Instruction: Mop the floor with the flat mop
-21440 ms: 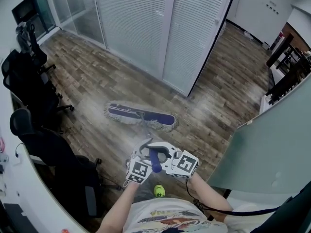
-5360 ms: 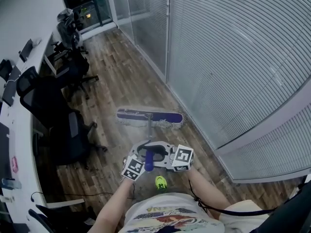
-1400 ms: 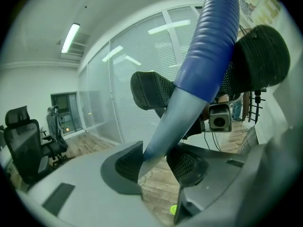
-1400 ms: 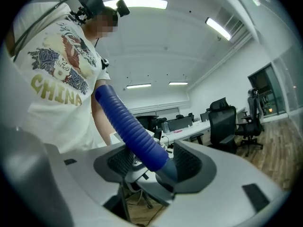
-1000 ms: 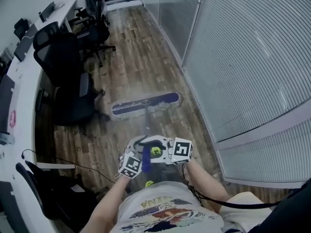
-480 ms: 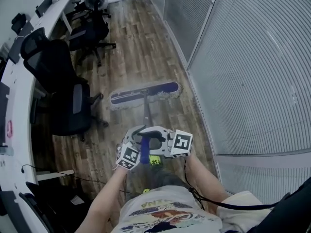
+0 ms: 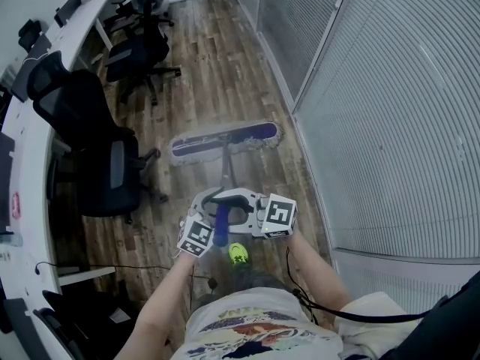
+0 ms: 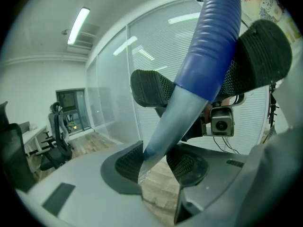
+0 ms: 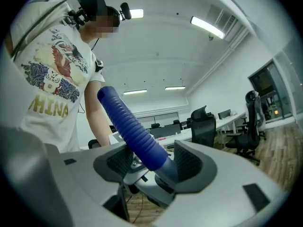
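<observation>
Left tongs (image 8: 154, 167) and right tongs (image 9: 151, 163) are clamping the handle (image 7: 220, 229). The mop (image 7: 247, 133) is advancing along the floor (image 7: 210, 66), extending coverage.

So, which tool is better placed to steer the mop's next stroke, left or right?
Probably the left tool: it grips the grey shaft lower, nearer the mop head; the right tool holds the blue grip.
</observation>
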A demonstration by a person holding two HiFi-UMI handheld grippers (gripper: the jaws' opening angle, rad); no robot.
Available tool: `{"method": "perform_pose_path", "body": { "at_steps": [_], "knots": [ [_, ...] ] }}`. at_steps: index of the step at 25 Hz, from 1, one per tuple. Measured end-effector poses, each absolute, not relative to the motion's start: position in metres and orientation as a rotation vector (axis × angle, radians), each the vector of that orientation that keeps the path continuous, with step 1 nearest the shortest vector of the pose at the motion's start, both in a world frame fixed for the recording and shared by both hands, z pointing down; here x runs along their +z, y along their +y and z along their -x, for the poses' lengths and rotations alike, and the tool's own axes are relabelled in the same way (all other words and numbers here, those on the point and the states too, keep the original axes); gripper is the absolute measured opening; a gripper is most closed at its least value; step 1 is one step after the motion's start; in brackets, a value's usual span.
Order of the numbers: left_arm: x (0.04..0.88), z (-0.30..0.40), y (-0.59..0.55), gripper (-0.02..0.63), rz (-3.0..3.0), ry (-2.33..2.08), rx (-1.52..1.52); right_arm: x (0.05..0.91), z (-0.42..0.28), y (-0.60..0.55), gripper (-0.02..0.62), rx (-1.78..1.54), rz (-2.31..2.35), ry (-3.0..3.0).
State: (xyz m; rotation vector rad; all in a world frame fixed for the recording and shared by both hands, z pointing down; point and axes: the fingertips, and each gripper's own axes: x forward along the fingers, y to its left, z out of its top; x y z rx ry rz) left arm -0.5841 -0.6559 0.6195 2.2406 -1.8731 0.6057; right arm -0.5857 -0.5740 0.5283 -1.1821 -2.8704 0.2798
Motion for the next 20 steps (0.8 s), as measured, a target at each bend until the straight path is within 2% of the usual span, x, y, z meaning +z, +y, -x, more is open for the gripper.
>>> {"method": "perform_pose_path", "body": {
  "at_steps": [20],
  "knots": [
    [0.621,0.59,-0.658,0.132,-2.206,-1.896,0.615,0.525,0.587,-0.579,0.249,0.28,1.16,-2.846]
  ]
}}
